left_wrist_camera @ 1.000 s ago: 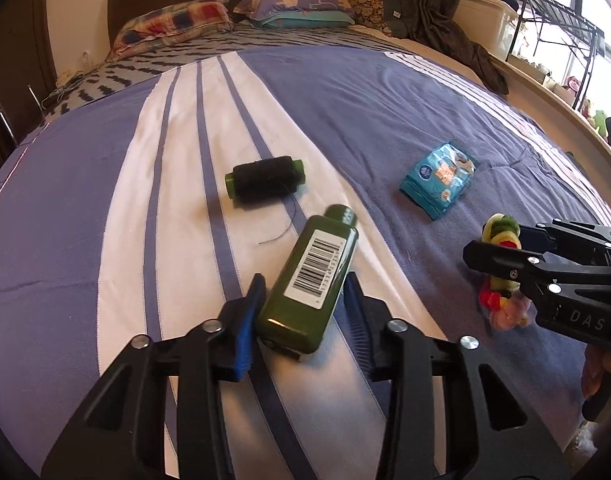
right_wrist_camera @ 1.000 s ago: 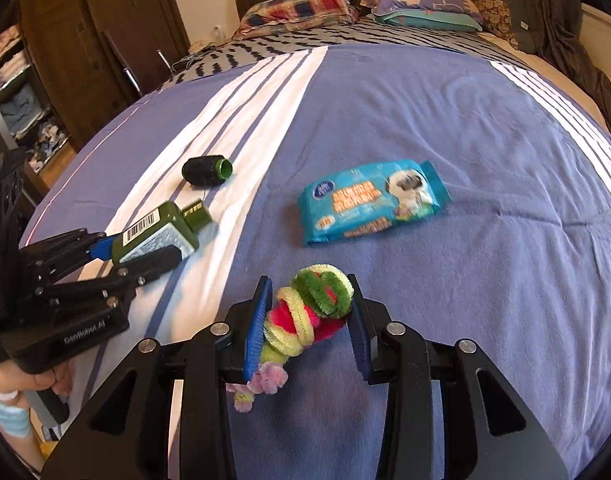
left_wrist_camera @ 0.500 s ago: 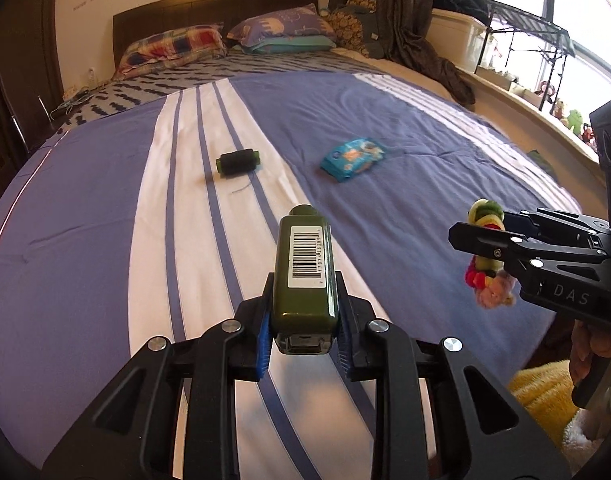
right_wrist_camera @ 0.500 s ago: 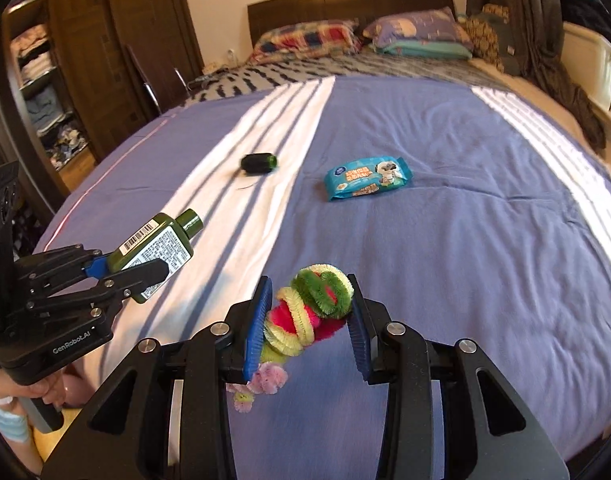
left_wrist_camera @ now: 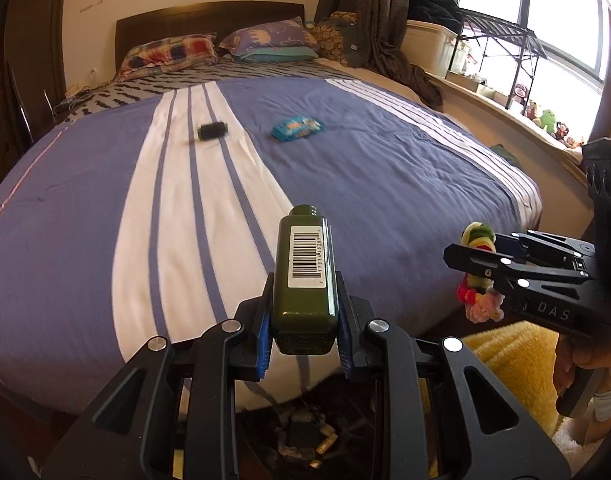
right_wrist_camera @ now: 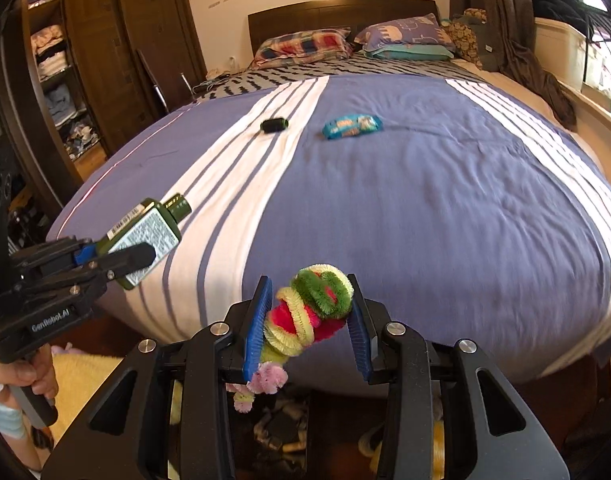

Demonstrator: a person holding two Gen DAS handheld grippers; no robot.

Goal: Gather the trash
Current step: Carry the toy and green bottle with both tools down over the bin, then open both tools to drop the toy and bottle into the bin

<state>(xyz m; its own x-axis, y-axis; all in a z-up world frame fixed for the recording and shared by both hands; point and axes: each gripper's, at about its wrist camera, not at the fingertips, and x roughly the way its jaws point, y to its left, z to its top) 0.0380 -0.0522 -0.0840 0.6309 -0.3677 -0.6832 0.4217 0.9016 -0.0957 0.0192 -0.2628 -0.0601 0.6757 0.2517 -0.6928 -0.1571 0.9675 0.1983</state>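
My left gripper point(left_wrist_camera: 305, 316) is shut on a dark green bottle point(left_wrist_camera: 305, 272) with a barcode label, held in the air past the foot of the bed; the bottle also shows in the right wrist view point(right_wrist_camera: 149, 236). My right gripper point(right_wrist_camera: 309, 320) is shut on a bundle of fuzzy pipe cleaners point(right_wrist_camera: 309, 308), green, yellow, red and pink, also seen in the left wrist view point(left_wrist_camera: 477, 272). A black thread spool point(left_wrist_camera: 212, 130) and a blue snack packet point(left_wrist_camera: 297, 128) lie far up the bed.
The bed point(left_wrist_camera: 385, 168) has a purple cover with white stripes and pillows point(left_wrist_camera: 169, 52) at the headboard. A yellow fluffy rug point(left_wrist_camera: 509, 360) and small clutter point(left_wrist_camera: 305, 436) lie on the floor below. A wardrobe point(right_wrist_camera: 105, 60) stands left, a window ledge point(left_wrist_camera: 537, 128) right.
Both grippers have closed on their items and lifted them off the bed, then pulled back past its foot edge. The floor has come into view below.
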